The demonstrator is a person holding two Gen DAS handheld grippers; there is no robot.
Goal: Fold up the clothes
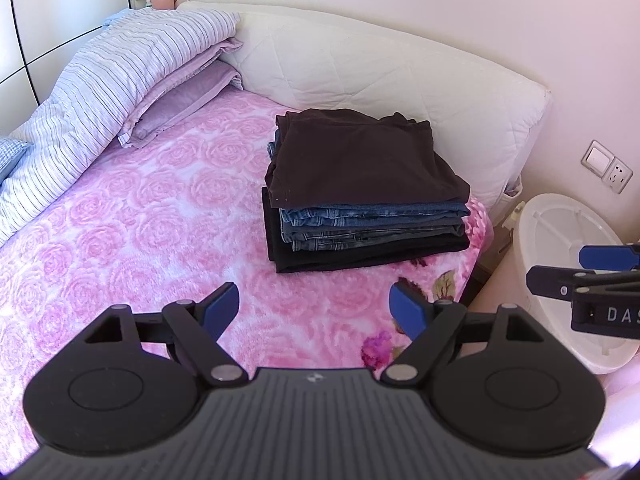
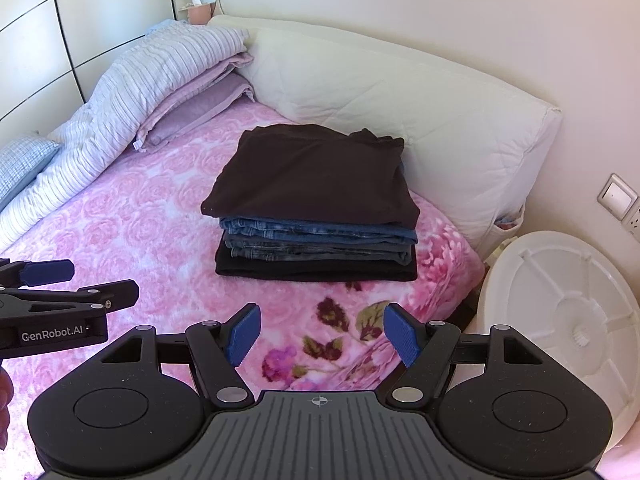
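Note:
A neat stack of folded clothes [image 1: 360, 188] lies on the pink rose-patterned bed [image 1: 140, 240]: a dark brown garment on top, blue jeans [image 1: 372, 224] in the middle, a black garment at the bottom. The stack also shows in the right wrist view [image 2: 316, 200]. My left gripper [image 1: 314, 312] is open and empty, hovering over the bed short of the stack. My right gripper [image 2: 320, 334] is open and empty, also short of the stack. Each gripper shows side-on at the edge of the other's view.
A cream headboard cushion [image 1: 380, 68] stands behind the stack. A striped duvet [image 1: 100, 92] and purple pillows [image 1: 184, 100] lie at the back left. A white round plastic thing [image 2: 560, 312] stands beside the bed's right corner. Wall sockets [image 1: 606, 166] are at the right.

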